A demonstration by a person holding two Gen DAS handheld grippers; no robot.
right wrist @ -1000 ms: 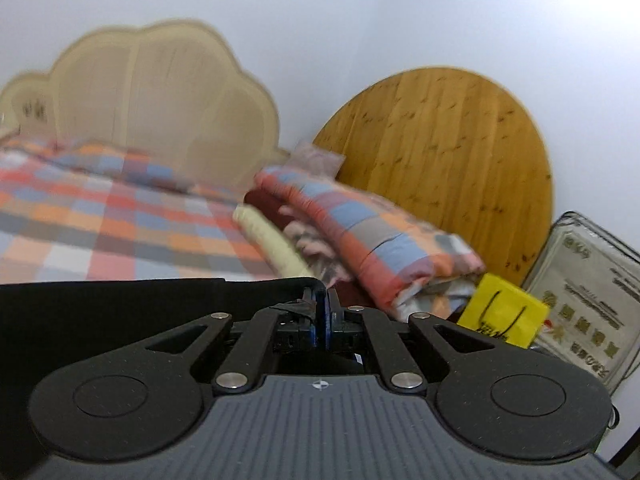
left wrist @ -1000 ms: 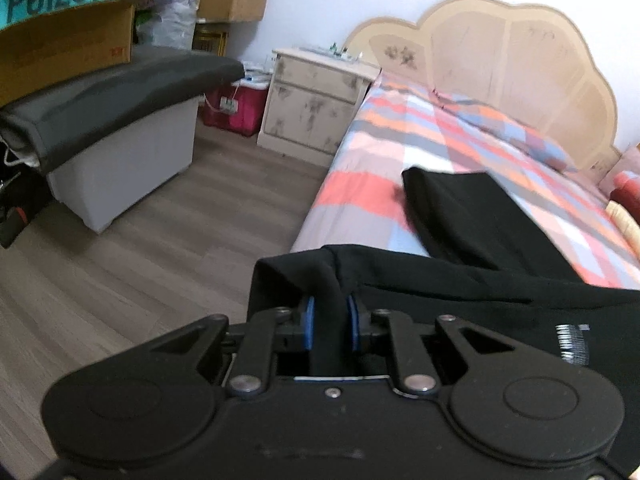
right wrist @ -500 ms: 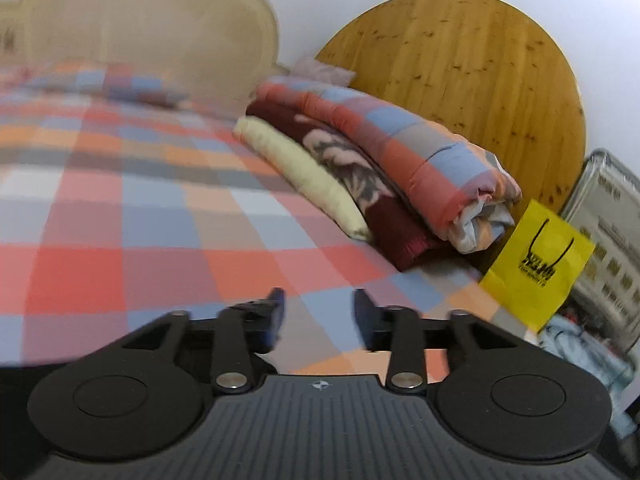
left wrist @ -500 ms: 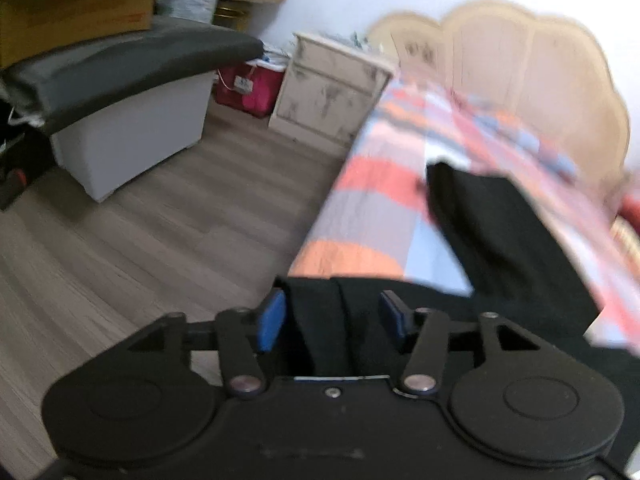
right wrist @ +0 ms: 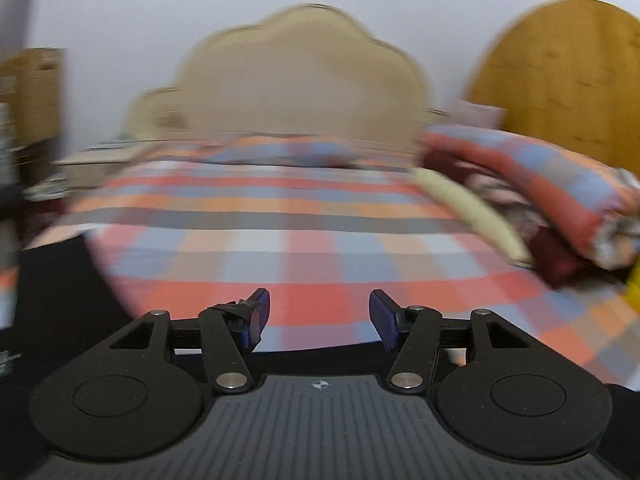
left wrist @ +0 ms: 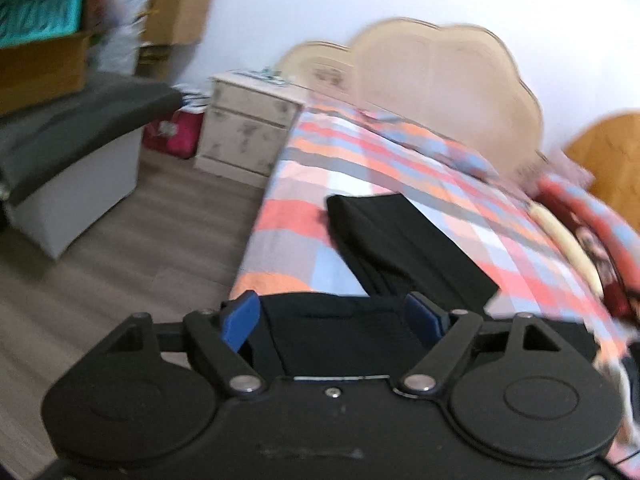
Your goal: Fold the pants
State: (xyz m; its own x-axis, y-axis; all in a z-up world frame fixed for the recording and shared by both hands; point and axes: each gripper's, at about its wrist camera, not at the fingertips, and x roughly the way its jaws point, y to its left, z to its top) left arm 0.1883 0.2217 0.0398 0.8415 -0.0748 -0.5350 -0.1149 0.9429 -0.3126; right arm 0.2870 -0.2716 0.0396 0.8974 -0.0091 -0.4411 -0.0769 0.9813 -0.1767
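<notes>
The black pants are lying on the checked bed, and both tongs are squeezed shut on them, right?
Not quite. The black pants do lie on the checked bed, but both tongs are open, not squeezed shut. The left wrist view shows the left tongs spread wide with pants fabric loose between them. The right wrist view shows the right tongs spread with nothing gripped.

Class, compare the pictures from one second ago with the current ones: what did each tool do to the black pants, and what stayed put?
Both tools let go. The left tool, shut on the black pants a second ago, now stands open with the cloth lying loose between its fingers. The right tool, also clamped on them then, is open over the checked bedspread. The pant leg stretched toward the headboard lies as before.
</notes>
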